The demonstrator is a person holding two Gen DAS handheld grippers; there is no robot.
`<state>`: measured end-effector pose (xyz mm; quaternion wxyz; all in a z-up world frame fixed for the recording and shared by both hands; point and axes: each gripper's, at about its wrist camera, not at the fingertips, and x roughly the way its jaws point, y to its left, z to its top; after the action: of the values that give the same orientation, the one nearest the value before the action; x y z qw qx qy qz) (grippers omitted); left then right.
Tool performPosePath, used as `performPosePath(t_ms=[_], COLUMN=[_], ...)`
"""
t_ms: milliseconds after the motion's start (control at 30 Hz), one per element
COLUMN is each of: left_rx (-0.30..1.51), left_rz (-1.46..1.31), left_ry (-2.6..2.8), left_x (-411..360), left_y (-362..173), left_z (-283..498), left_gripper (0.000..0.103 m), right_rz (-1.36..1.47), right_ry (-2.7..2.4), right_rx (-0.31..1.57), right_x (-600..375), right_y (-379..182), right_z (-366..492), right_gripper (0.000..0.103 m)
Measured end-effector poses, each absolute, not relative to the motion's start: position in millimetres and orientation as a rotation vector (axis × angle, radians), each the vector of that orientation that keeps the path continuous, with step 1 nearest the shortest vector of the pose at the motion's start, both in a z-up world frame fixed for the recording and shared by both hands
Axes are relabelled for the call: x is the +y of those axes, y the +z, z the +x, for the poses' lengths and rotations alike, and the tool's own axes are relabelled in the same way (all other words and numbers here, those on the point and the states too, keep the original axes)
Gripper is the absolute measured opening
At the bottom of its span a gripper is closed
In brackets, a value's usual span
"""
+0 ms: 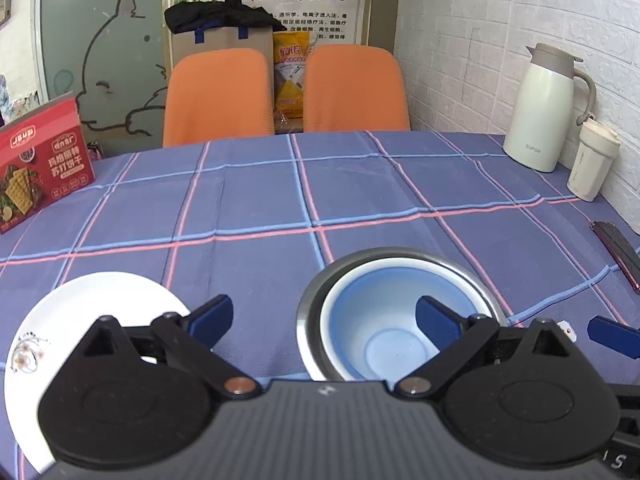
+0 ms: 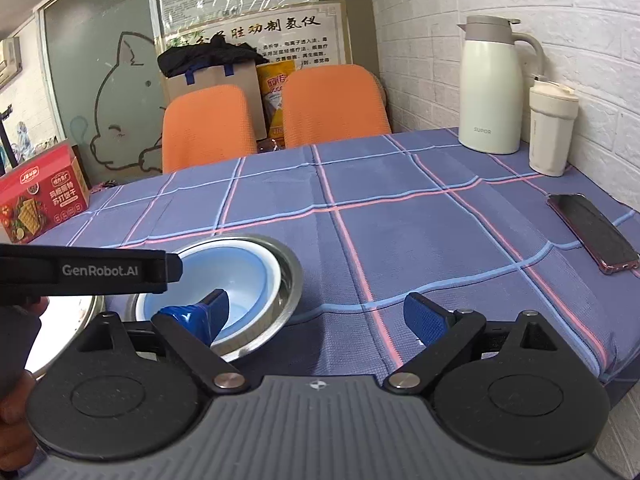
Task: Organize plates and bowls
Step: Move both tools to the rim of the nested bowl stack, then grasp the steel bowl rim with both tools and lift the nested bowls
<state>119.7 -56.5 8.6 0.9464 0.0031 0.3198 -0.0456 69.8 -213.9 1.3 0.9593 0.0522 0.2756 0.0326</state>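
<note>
Both tongs spread apart, holding nothing. Blue bowl (image 1: 384, 320) already nests in the steel bowl (image 1: 316, 300) just ahead of the left tongs (image 1: 324, 314), saving bench space. Plate (image 1: 84, 320) sits off their left, probably next.

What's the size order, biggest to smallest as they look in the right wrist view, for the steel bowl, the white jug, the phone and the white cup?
1. steel bowl, though it is nearest the camera
2. white jug
3. phone and white cup: too alike to rank
</note>
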Motion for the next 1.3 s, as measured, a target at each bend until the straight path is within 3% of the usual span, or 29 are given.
performPosePath(t_ms=[433,967,1300], left_rx=[0.703,1.018,1.024], left_rz=[-0.018,0.132,0.105], left_ry=[-0.119,-0.351,-0.435], left_x=[-48.5,-57.5,-51.3], left_y=[2.2,-25.3,-33.1], left_z=[135.1,220.3,228.9], left_gripper=[0.097,0.097,0.097], right_rz=[0.075,0.04,0.037], right_ry=[0.059,0.15,0.177], right_rx=[0.582,0.748,0.714], right_x=[-205.8,-191.7,-190.2], right_y=[-2.1,-36.8,-36.6], right_z=[82.8,133.8,133.1], right_gripper=[0.082,0.084,0.086])
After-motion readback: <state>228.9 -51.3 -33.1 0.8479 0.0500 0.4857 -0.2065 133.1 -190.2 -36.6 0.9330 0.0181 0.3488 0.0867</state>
